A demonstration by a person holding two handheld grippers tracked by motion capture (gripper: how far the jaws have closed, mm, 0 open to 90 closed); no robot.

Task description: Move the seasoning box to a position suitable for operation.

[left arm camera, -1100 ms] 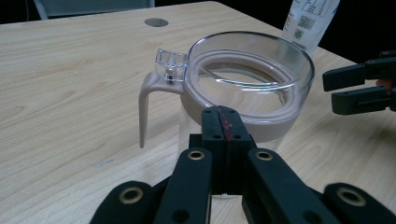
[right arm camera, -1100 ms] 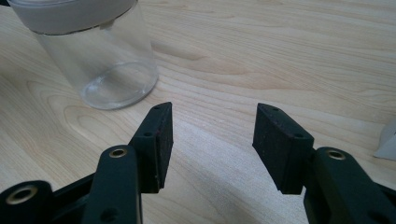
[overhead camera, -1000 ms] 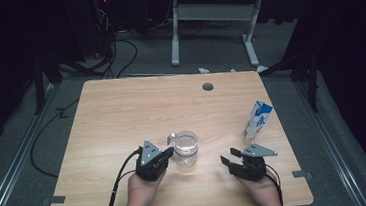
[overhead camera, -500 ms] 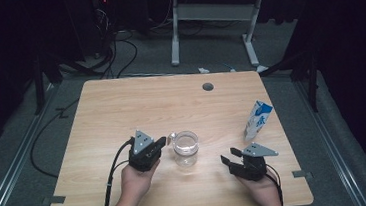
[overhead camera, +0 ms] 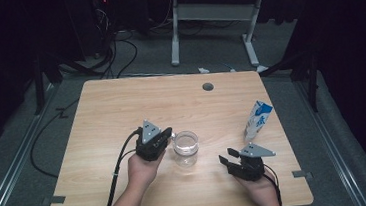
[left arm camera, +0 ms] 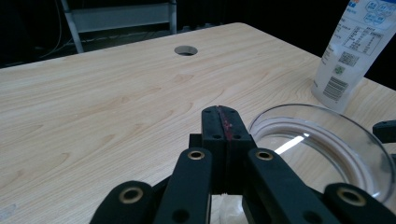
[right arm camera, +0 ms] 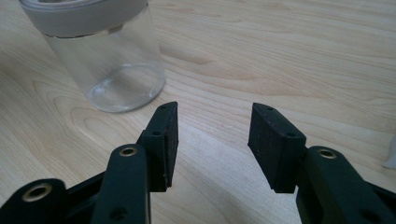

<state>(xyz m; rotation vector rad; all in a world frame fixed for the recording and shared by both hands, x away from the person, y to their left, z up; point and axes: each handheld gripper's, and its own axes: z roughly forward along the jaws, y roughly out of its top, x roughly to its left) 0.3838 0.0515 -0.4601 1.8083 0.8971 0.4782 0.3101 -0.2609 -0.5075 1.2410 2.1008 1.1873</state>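
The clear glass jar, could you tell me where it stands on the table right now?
In the high view the glass jar stands near the table's front middle, just right of the shut left gripper and left of the open right gripper.

Table (overhead camera: pixel 121 108) brightly lit from above, dark surroundings, soft shadows, near gripper parts blurred
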